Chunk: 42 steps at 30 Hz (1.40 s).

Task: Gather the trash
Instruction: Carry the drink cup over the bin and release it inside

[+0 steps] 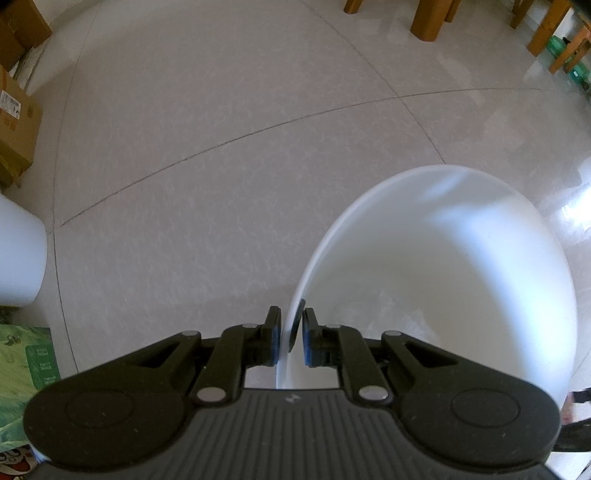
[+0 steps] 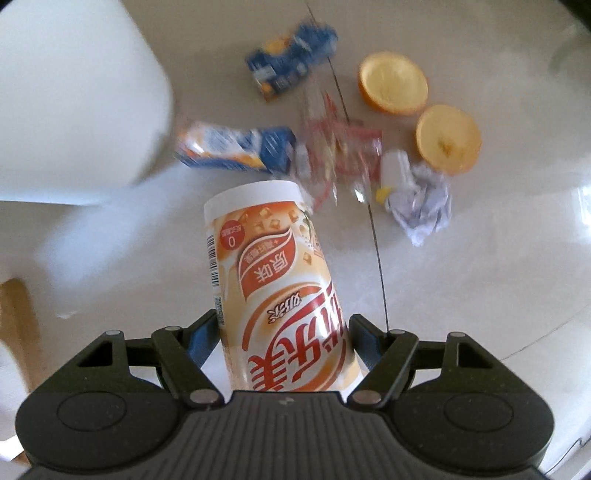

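My left gripper [image 1: 290, 338] is shut on the near rim of a white trash bin [image 1: 443, 258], which it holds above the tiled floor; clear plastic lies in the bin's bottom. My right gripper [image 2: 282, 339] is shut on an orange-and-white milk tea cup [image 2: 273, 280], held upside down above the floor. Beyond the cup lie a blue carton [image 2: 236, 147], a second blue carton [image 2: 291, 62], a clear red-printed wrapper [image 2: 343, 147], crumpled paper [image 2: 421, 206], a small white bottle [image 2: 393, 170] and two orange halves [image 2: 393, 83] [image 2: 448, 138]. The bin's white side [image 2: 74, 103] fills the upper left of the right wrist view.
Cardboard boxes [image 1: 14, 122] stand at the left of the left wrist view, with a white container [image 1: 18, 258] and a green package [image 1: 26, 373] below them. Wooden furniture legs [image 1: 428, 18] and green crates [image 1: 561, 48] are at the far top right.
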Tool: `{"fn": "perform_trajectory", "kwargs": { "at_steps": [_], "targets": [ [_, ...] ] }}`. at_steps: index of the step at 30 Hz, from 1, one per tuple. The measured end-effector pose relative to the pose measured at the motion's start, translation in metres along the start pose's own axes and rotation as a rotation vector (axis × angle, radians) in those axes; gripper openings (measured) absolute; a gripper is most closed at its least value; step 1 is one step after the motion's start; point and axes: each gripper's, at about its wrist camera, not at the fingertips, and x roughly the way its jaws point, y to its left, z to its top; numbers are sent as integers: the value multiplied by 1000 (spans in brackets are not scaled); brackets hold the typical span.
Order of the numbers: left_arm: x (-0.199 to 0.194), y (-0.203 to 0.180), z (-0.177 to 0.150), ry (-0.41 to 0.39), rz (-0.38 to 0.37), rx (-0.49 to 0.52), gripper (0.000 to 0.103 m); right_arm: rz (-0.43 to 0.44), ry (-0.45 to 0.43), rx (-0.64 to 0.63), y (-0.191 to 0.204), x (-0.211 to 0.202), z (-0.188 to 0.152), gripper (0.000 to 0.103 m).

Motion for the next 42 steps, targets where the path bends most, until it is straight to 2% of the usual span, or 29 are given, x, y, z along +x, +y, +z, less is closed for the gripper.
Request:
{"fn": "perform_trajectory", "kwargs": {
  "at_steps": [3, 11, 17, 24, 26, 28, 34, 42],
  "targets": [
    [0, -1, -1, 0, 5, 1, 10, 11, -42, -30, 10, -39, 7, 79],
    [-1, -4, -1, -4, 11, 8, 11, 49, -223, -172, 62, -160, 33, 79],
    [-1, -5, -2, -5, 9, 7, 11, 99, -324, -256, 109, -213, 62, 79],
    [-1, -5, -1, -6, 11, 11, 11, 184, -395, -300, 157, -234, 96, 81],
    [-1, -4, -1, -5, 8, 5, 11, 182, -406, -311, 163, -231, 99, 93],
    [-1, -3, 0, -4, 5, 4, 11, 169, -425, -308, 165, -231, 97, 99],
    [-2, -3, -1, -5, 5, 3, 10, 150, -446, -269, 149, -228, 90, 100],
    [-2, -2, 0, -6, 4, 1, 11, 61, -503, -233, 110, -207, 68, 100]
  ]
}}
